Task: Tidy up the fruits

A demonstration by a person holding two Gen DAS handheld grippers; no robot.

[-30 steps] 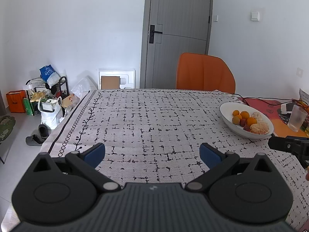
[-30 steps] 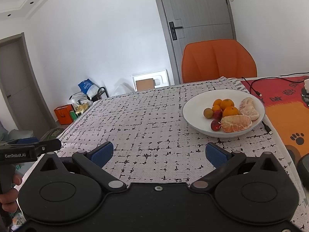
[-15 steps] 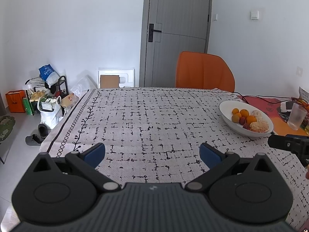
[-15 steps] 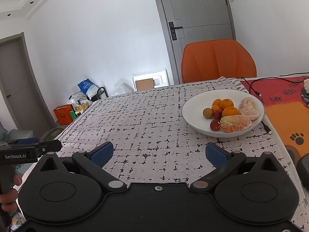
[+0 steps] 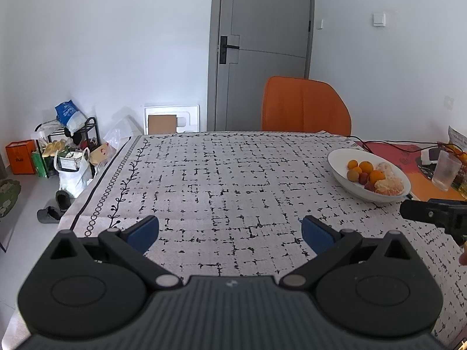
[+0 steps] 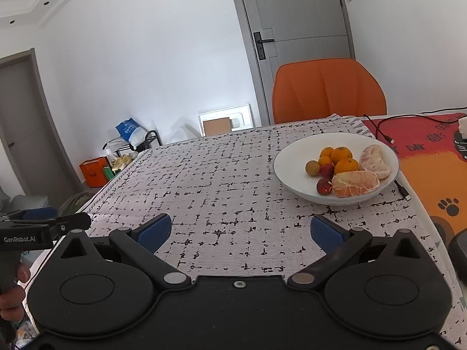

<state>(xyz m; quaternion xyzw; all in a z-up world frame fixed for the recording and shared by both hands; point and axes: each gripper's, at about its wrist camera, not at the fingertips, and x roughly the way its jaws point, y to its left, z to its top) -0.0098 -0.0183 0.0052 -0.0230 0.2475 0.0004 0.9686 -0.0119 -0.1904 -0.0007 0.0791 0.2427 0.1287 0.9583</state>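
All the fruit (image 6: 344,169) lies gathered in the bowl (image 6: 292,157) near the table's (image 6: 233,175) far right corner. Both the left gripper (image 5: 230,229) and right gripper (image 6: 240,229) hang spread and empty over the near edge. This fits either fruit already collected or sorting still ahead.

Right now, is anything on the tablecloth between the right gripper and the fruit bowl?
Nothing visible does. The right gripper is open and empty, and only bare patterned tablecloth lies between its fingers and the white bowl of fruit ahead to its right. The black cable runs along the bowl's far right side, off that path.
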